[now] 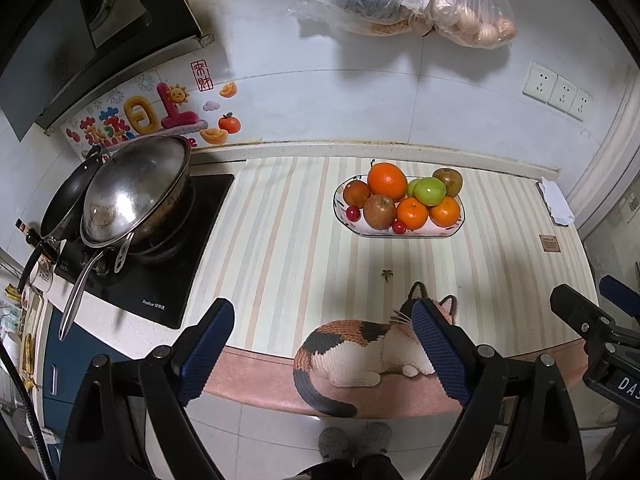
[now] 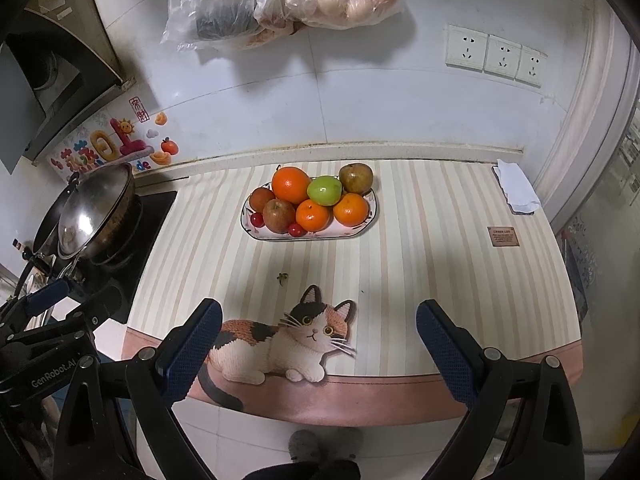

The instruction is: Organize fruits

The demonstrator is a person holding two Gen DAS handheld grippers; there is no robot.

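Fruit sits heaped in one plate (image 2: 370, 216) near the back edge of the counter (image 2: 420, 280), roughly midway along it. The pile holds a big orange (image 2: 291, 185) at the top, two smaller oranges (image 2: 313, 215) along the front, a green apple (image 2: 325, 190), a red apple (image 2: 279, 215), a brownish fruit (image 2: 356, 178) at the back right corner of the plate, another reddish one (image 2: 260, 199) at its left end, and two cherries (image 2: 296, 230) by the front rim. No fruit lies loose on the counter; only a small stem bit (image 2: 283, 277) rests between the plate and the cat print (image 2: 280, 344) at the front edge.

By the look of it, everything is gathered in the plate, so either the gathering is done or the sorting out of the pile has not begun; the pictures do not settle which.

Both tongs hang at the front edge, well apart from the plate. The left gripper (image 1: 322, 346) is released, jaws wide, holding nothing. The right gripper (image 2: 318, 346) is likewise spread and empty.

Further out, a wok (image 2: 96, 212) stands on the stove at the left end, and a cloth (image 2: 516, 190) lies at the back right corner.
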